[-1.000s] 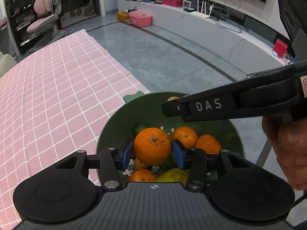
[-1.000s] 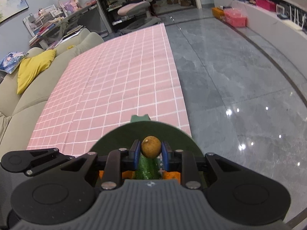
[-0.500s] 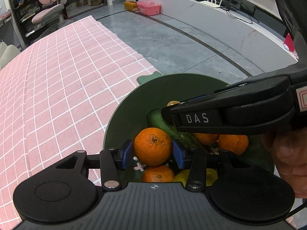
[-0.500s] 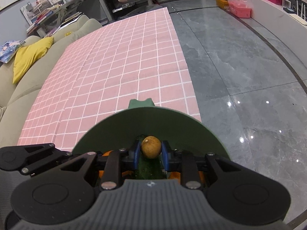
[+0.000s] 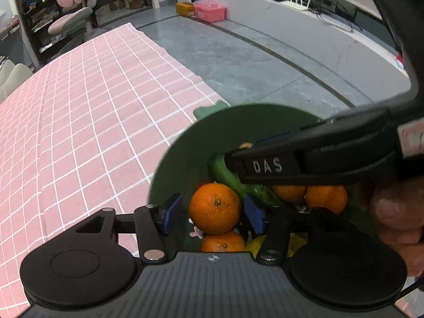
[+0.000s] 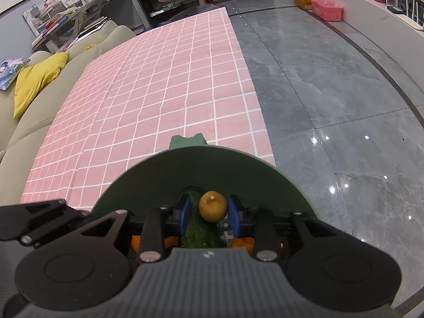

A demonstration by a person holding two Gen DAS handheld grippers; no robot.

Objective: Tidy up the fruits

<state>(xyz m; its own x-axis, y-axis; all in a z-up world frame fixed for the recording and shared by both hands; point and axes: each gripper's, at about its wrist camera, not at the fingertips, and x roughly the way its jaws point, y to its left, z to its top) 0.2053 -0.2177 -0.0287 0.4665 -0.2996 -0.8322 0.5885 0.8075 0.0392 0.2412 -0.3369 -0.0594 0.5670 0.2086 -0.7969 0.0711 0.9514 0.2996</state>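
Straddling the orange (image 5: 214, 208), my left gripper (image 5: 213, 212) stands spread; my right gripper (image 6: 210, 212), likewise spread, flanks a small fruit (image 6: 212, 206) directly ahead.

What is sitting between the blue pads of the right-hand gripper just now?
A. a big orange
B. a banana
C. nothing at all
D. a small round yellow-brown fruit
D: in the right wrist view a small round yellow-brown fruit sits between the blue pads of the right gripper, over the green bowl.
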